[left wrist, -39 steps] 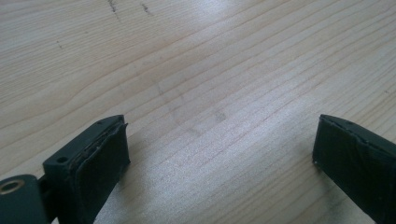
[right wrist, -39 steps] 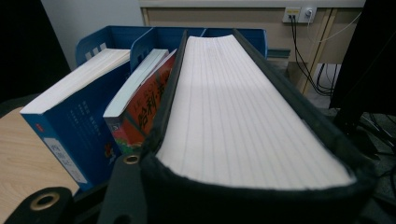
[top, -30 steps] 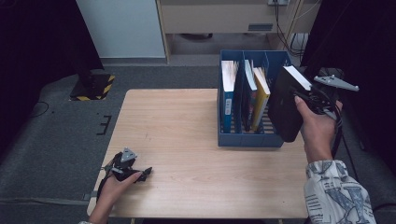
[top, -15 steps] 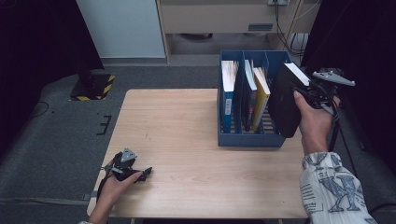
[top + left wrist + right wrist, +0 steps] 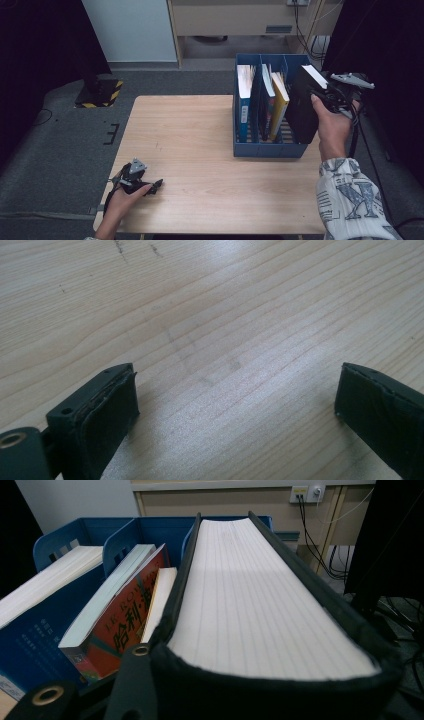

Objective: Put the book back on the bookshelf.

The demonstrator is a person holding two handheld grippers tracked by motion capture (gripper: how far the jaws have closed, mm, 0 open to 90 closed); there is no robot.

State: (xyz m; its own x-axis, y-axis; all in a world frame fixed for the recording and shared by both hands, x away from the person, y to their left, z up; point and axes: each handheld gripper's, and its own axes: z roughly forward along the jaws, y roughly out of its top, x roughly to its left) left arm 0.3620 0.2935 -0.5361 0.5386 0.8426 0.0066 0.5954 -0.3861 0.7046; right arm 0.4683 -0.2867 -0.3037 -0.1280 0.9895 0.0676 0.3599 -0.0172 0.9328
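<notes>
Right gripper (image 5: 320, 95): clamped on a thick black book (image 5: 302, 107), above the blue file box (image 5: 267, 150).
Left gripper (image 5: 150, 186): jaws apart, resting on the table (image 5: 200, 150).

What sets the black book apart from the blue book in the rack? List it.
The black book is clamped in the right gripper and tilts at the blue rack's right end; the blue book stands upright in the leftmost slot, untouched. The black book looks thicker. Both show white page edges on top.

Book rack (image 5: 265, 149) at table's (image 5: 200, 150) far right, books (image 5: 272, 100) upright inside, thick book (image 5: 302, 107) at its right end.
</notes>
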